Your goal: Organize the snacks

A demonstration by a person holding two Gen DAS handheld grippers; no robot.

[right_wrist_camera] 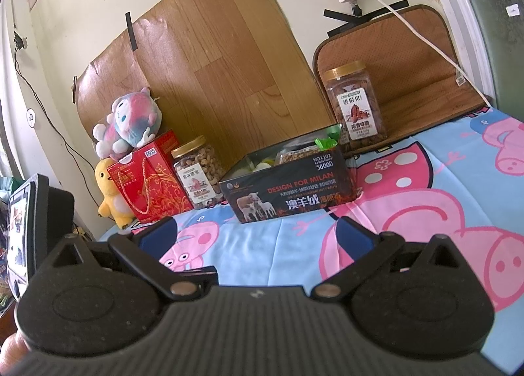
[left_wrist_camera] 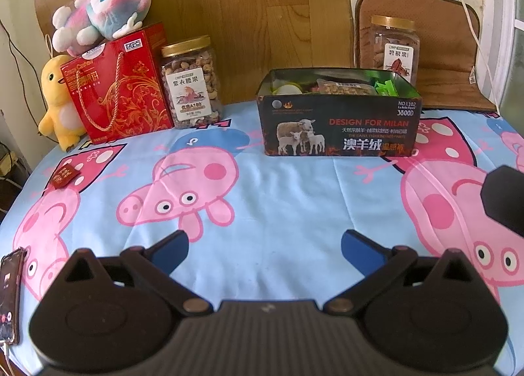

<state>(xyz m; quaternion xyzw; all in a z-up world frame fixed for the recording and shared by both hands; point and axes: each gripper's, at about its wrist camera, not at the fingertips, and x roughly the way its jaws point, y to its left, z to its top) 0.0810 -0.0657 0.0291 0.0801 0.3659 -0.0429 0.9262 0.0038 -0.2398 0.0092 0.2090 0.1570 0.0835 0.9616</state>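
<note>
left gripper (left_wrist_camera: pixel 263 246): held low over the cloth, its blue-padded fingers (left_wrist_camera: pixel 170 246) spread wide with nothing between them.
right gripper (right_wrist_camera: pixel 257 235): held above the cloth further right, fingers (right_wrist_camera: pixel 353 238) likewise spread apart and empty; part of its dark body is seen at the right edge of the left wrist view.
tablecloth (left_wrist_camera: pixel 278 199): light blue with pink cartoon pigs, spread over the whole table.
box (left_wrist_camera: pixel 339 128): a dark open-topped carton with sheep printed on its front, set on the cloth straight ahead of the left gripper, well apart from both grippers.
snacks (left_wrist_camera: pixel 344 86): lying inside the box; a clear bag of nuts is seen in the middle, green wrappers (left_wrist_camera: pixel 386 86) to the right and pale round pieces to the left.
cashew jar (left_wrist_camera: pixel 191 81): upright, gold-lidded, left of the box near the wall, just beside the red gift bag.
red gift bag (left_wrist_camera: pixel 119 87): standing upright with a rope handle, a pink and blue plush toy (left_wrist_camera: pixel 104 9) laid on top of it.
yellow plush (left_wrist_camera: pixel 57 101): standing against the left side of the gift bag.
pecan jar (right_wrist_camera: pixel 357 104): upright behind the box's right end, on a brown cushion (right_wrist_camera: pixel 419 87).
red packet (left_wrist_camera: pixel 65 176): a small one lying flat on the cloth at the left, alone.
phone (left_wrist_camera: pixel 9 294): lying at the left edge of the cloth, screen lit, a cable plugged in.
</note>
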